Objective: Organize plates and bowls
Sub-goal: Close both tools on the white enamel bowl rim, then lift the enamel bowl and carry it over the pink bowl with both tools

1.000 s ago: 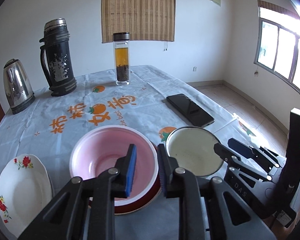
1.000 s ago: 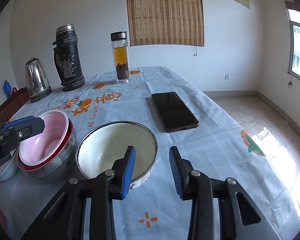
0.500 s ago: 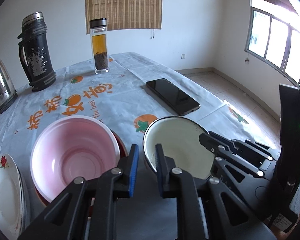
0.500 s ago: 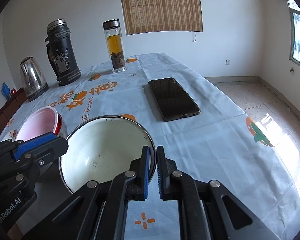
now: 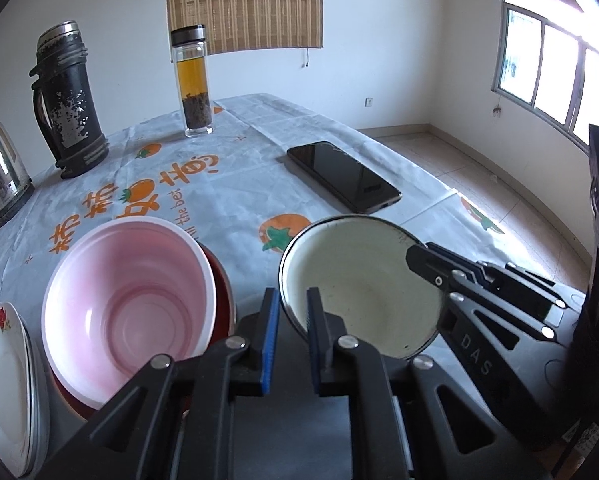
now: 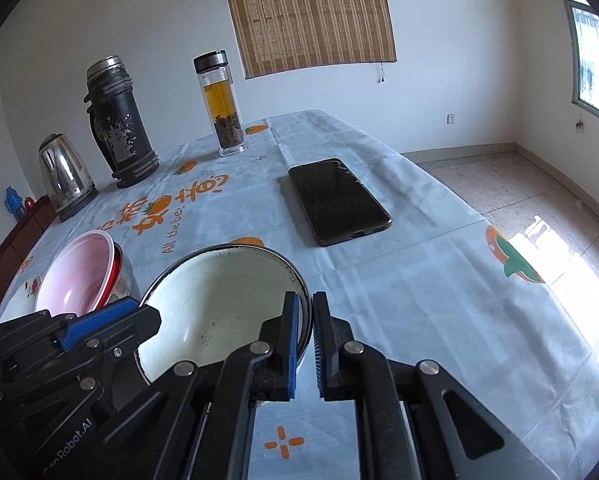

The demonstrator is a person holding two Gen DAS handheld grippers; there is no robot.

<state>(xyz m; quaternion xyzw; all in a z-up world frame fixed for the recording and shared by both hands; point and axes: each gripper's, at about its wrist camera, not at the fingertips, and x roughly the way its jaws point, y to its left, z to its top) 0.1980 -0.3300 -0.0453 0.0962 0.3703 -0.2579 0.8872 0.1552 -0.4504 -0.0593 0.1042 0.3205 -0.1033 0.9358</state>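
Pinching the near-right rim of the cream enamel bowl (image 6: 219, 304), the right gripper (image 6: 304, 340) is holding its blue-padded fingers (image 6: 293, 344) almost together, one pad inside the bowl wall and one outside. Across the bowl, the left gripper (image 5: 292, 332) is gripping the opposite rim the same way, its fingers (image 5: 270, 336) drawn in nearly as far as they go, with the rim (image 5: 289, 308) caught in the narrow gap between the pads. So both grippers are clamping the same bowl, one on each side of it.

The bowl is sitting near the front edge of the tabletop (image 6: 399, 280), on a pale cloth printed with oranges. Just beside it, on its left, a pink bowl (image 5: 127, 300) is nesting in a red-rimmed bowl (image 5: 219, 280). Further left, a stack of white plates with red flowers (image 5: 3, 368) is lying at the tabletop's edge.

Beyond the bowls, a black phone (image 6: 339, 200) is lying flat on the cloth. At the far end a glass tea bottle (image 6: 223, 108), a worn black thermos (image 6: 119, 128) and a steel kettle (image 6: 65, 176) are standing upright.
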